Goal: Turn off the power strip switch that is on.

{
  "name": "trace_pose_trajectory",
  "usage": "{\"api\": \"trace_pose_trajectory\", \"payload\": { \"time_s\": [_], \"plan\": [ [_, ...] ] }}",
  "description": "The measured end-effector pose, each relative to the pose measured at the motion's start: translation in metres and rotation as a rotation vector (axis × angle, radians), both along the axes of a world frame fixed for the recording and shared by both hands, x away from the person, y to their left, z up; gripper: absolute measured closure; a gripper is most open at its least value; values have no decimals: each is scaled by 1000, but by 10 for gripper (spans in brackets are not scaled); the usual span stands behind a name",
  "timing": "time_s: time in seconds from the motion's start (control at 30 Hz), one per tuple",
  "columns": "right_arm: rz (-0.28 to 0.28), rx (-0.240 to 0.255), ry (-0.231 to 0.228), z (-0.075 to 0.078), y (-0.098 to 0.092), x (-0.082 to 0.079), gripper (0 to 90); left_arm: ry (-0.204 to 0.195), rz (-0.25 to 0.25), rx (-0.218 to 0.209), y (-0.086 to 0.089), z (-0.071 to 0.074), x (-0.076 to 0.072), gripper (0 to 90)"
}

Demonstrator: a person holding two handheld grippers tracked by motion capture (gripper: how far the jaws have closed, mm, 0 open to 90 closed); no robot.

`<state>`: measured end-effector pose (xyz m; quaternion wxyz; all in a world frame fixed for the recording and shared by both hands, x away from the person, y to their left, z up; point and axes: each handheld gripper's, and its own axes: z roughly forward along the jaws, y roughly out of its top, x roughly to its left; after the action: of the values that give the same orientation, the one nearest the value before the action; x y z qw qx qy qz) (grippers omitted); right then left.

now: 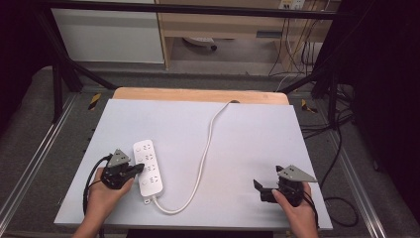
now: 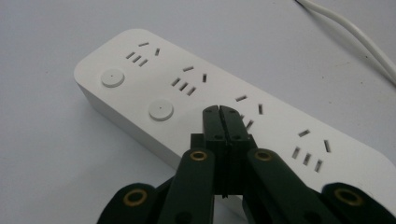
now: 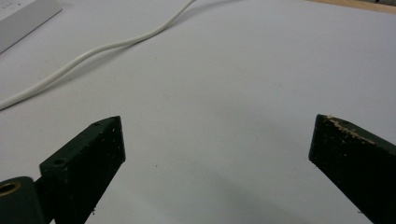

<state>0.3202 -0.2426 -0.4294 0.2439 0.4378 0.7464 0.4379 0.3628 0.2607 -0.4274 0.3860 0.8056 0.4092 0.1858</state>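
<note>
Left gripper (image 2: 219,111), jaws pressed together, tips over the power strip (image 2: 196,93) lying at the surface's (image 1: 247,144) left; to press a round button (image 2: 161,110), push straight down. Right gripper (image 3: 217,140) rests spread, well apart.

White plastic multi-socket power strip (image 2: 196,93): near end cut off by the left gripper view's right edge, third round button hidden beneath closed black left gripper (image 2: 219,112) tips.
</note>
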Motion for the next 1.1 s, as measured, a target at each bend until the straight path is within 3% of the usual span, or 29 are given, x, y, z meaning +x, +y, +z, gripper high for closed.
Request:
{"api": "trace_pose_trajectory", "payload": {
  "time_s": [0.07, 0.33, 0.57, 0.9, 0.93, 1.1],
  "plan": [
    [1, 0, 1, 0, 0, 0, 41, -6, -4, 9, 0, 0, -1, 900],
    [-1, 1, 0, 0, 0, 0, 39, -11, 11, -30, 3, -2, -2, 900],
    [0, -2, -3, 0, 0, 0, 39, -62, 5, -72, 3, 3, -5, 900],
    [-1, -1, -3, 0, 0, 0, 39, -103, -9, -109, 3, 5, -7, 900],
    [-1, -2, -3, 0, 0, 0, 39, -106, -7, -106, 3, 5, -7, 845],
    [-1, 0, -1, 0, 0, 0, 39, -120, -14, -119, 1, 6, -8, 814]
  ]
}}
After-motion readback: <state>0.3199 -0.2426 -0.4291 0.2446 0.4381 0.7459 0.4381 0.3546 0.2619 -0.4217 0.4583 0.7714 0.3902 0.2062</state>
